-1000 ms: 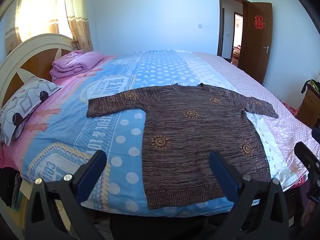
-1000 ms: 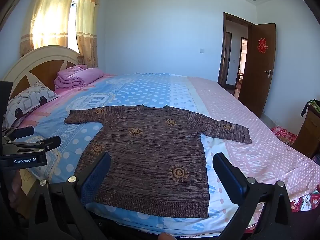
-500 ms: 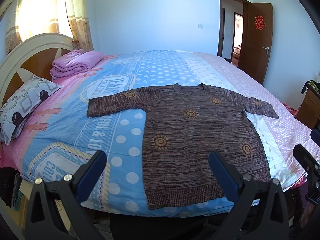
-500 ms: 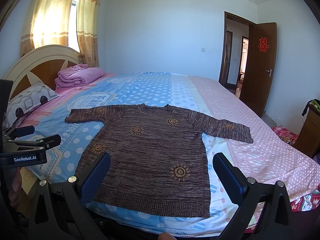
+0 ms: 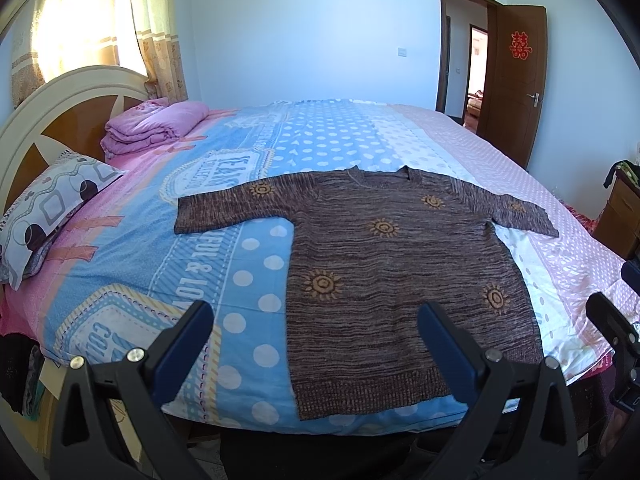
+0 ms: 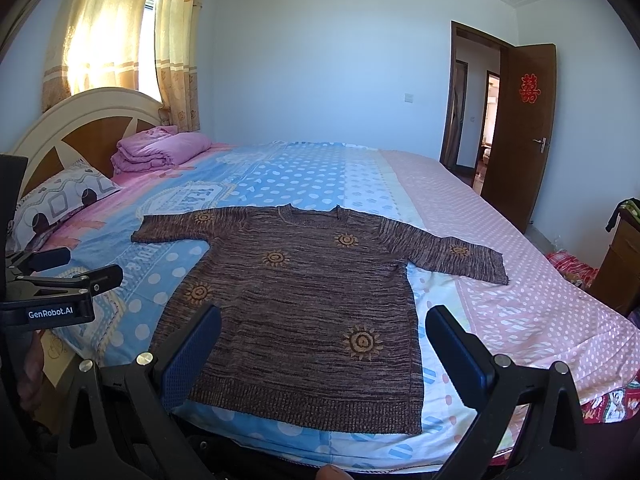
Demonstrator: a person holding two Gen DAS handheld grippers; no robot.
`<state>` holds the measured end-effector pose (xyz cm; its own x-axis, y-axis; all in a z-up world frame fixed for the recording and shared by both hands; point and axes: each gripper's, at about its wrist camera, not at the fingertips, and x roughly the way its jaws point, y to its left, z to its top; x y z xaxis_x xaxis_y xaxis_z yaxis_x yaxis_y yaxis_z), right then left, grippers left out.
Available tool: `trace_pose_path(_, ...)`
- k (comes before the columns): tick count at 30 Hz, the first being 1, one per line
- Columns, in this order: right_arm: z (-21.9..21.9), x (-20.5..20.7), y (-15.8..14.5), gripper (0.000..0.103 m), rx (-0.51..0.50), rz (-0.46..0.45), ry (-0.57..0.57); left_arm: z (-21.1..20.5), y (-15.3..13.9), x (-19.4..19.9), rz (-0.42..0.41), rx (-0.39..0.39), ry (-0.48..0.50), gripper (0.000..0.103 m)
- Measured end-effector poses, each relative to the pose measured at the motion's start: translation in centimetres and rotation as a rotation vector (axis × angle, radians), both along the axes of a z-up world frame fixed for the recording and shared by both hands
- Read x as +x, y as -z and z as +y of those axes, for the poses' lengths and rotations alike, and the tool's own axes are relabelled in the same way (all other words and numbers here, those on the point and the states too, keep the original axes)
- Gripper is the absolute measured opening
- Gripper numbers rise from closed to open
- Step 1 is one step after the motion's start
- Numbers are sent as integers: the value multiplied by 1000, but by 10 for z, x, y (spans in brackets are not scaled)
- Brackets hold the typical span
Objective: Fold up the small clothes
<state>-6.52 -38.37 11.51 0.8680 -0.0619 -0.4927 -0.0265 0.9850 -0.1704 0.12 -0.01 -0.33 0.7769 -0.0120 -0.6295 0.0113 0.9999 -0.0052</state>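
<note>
A brown knitted sweater [image 5: 384, 264] [image 6: 304, 296] with orange sun motifs lies flat on the bed, both sleeves spread out and its hem toward me. My left gripper [image 5: 316, 320] hovers open in front of the hem's left part, holding nothing. My right gripper [image 6: 324, 324] is open too, above the hem's middle and apart from the cloth. In the right wrist view the left gripper [image 6: 64, 270] shows at the left edge. The right gripper's tip shows at the right edge of the left wrist view.
The bed [image 5: 248, 240] has a blue dotted and pink cover. A folded pink blanket [image 5: 154, 126] and a patterned pillow [image 5: 48, 208] lie by the headboard [image 5: 52, 120]. A wooden cabinet [image 5: 622, 216] stands right, and an open door [image 6: 520, 128] is behind.
The right wrist view has tilted slightly, so the sweater sits a little lower in it. The left gripper has hardly moved. Both grippers stay open.
</note>
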Motion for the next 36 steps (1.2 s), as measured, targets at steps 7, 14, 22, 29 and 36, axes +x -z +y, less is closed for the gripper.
trace_pose_path(7,0,4,5,102,3,15,-6,4,6,5,13,4,0,103)
trace_pose_path(14,-8,18,14,102,16,33,-13,1,17,21,40,-10,7,103)
trace_pose_path(22,-32,45,31,102,68,67,-27,-7,32,56,82,-11,8,103)
trace_pose_path(29,-85,88,51,102,98,110,64,-26,53,100,122,0,31,103)
trace_pose_path(36,-154,137,69,102,156,181,171,-42,75,144,152,81,21,103)
